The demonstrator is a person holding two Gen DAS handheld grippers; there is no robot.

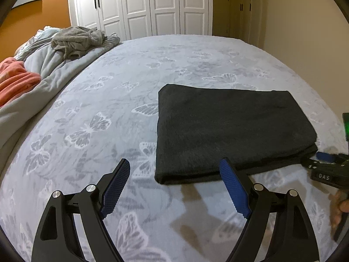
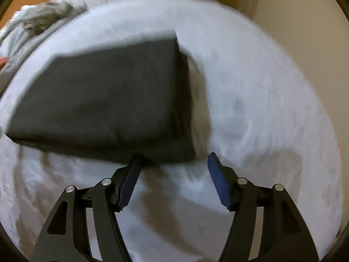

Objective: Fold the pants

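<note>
The dark grey pants [image 1: 231, 128] lie folded into a flat rectangle on the bed. My left gripper [image 1: 174, 170] is open and empty, just in front of the fold's near left corner. The right gripper shows in the left wrist view [image 1: 327, 166] at the fold's near right corner. In the blurred right wrist view the pants [image 2: 104, 100] fill the left and centre, and my right gripper [image 2: 174, 161] is open and empty just in front of their near right corner.
The bed has a light grey butterfly-print cover [image 1: 109, 109]. A heap of grey bedding and clothes [image 1: 78, 41] and an orange blanket [image 1: 15, 78] lie along the left side. White wardrobe doors [image 1: 141, 6] stand beyond the bed.
</note>
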